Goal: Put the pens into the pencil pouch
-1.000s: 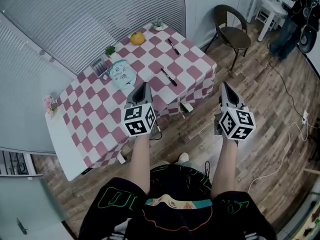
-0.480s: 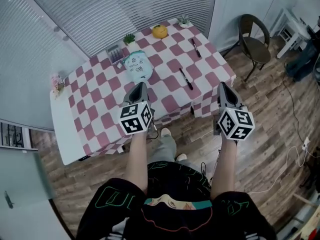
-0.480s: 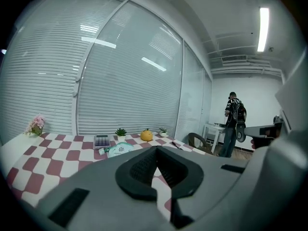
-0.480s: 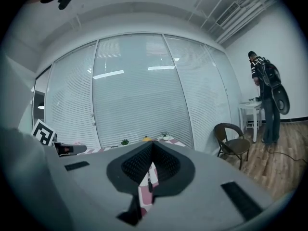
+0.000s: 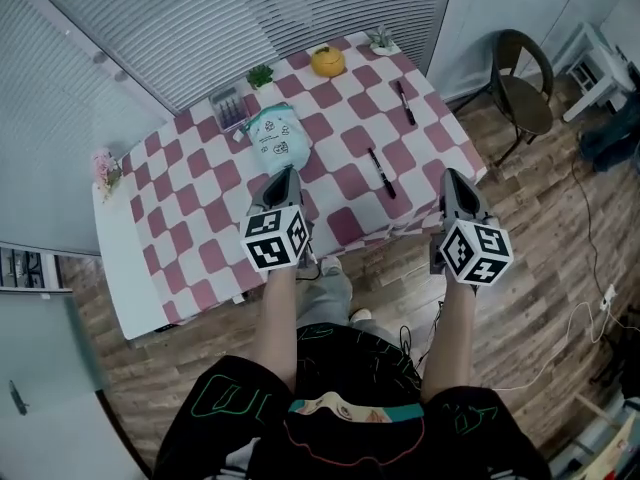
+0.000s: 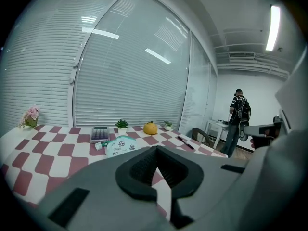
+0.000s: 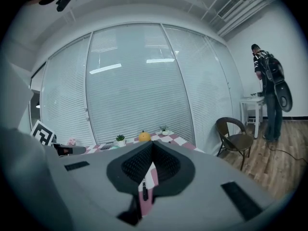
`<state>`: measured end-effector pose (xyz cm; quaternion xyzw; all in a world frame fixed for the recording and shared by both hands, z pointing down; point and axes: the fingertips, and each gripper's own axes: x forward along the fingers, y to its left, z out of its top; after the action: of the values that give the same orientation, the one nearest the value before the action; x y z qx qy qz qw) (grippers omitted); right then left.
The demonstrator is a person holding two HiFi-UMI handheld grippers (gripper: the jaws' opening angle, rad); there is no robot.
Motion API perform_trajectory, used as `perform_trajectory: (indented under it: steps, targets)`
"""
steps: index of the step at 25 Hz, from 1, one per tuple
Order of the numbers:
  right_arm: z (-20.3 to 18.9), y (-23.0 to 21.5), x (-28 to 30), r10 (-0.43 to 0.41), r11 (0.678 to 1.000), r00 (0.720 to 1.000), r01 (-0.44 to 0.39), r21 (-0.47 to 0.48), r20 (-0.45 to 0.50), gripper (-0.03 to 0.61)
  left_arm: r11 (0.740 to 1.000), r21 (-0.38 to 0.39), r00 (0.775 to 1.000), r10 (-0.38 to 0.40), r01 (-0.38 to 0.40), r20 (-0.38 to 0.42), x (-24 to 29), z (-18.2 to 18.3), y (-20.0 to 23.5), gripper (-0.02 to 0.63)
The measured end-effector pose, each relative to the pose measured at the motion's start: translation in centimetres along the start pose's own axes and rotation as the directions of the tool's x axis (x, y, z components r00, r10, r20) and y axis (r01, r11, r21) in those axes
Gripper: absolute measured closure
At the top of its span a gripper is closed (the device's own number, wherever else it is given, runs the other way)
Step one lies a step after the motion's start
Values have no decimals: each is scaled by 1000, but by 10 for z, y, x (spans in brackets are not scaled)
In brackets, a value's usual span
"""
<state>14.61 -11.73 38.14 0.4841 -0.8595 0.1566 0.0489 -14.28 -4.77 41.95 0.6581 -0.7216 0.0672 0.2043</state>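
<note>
A pale green pencil pouch [image 5: 272, 138] lies on the pink-and-white checkered table [image 5: 190, 228], left of centre. Two black pens lie to its right: one [image 5: 381, 172] near the front edge, one [image 5: 403, 102] farther back. My left gripper [image 5: 285, 178] is shut and empty, its tip over the table's front part, below the pouch. My right gripper [image 5: 452, 180] is shut and empty, just off the table's right front corner. From the left gripper view [image 6: 155, 150] the pouch [image 6: 120, 146] and the far pen [image 6: 185, 142] show ahead. The right gripper view [image 7: 152, 146] has the near pen [image 7: 144, 189] below its jaws.
An orange ornament [image 5: 327, 61], two small potted plants [image 5: 260, 75], a calculator-like box [image 5: 228, 107] and pink flowers [image 5: 103, 168] stand along the table's back and left. A brown chair [image 5: 525, 78] is to the right. A person [image 6: 239, 119] stands far off.
Both grippers have come forward towards the table, and the table now sits closer and more central in the head view. Both stay shut and empty.
</note>
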Motion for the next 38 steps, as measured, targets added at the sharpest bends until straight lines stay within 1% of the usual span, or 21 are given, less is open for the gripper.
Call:
perform_trajectory:
  steps: [6,11,21,29,34,38]
  targets:
    - [-10,7,49,35,999,998,-35,-3,-52,575,998,-39,998,46,-48,-52,30,-8,30,617]
    - [-18,21,90,76,997,992,-77,-10,-96,577,994,-69,993,80,-86,-86,48,-14,56,617]
    - [-21,62,159,157,984,973,-168,-55,-168,577,980,-139,986,131,-145,-104,74,-10,107,617]
    - [-13,97,208,207,966,955,-234,-108,-211,577,971,-187,985,124,-146,-122,97,-6,132,617]
    - [-11,120,231,245,952,943,-279,-130,-225,577,970,-191,984,125,-148,-130,109,-2,145,617]
    - [-17,130,245,284,938,926,-322,-130,-250,575,968,-194,980,133,-161,-150,116,-3,148,617]
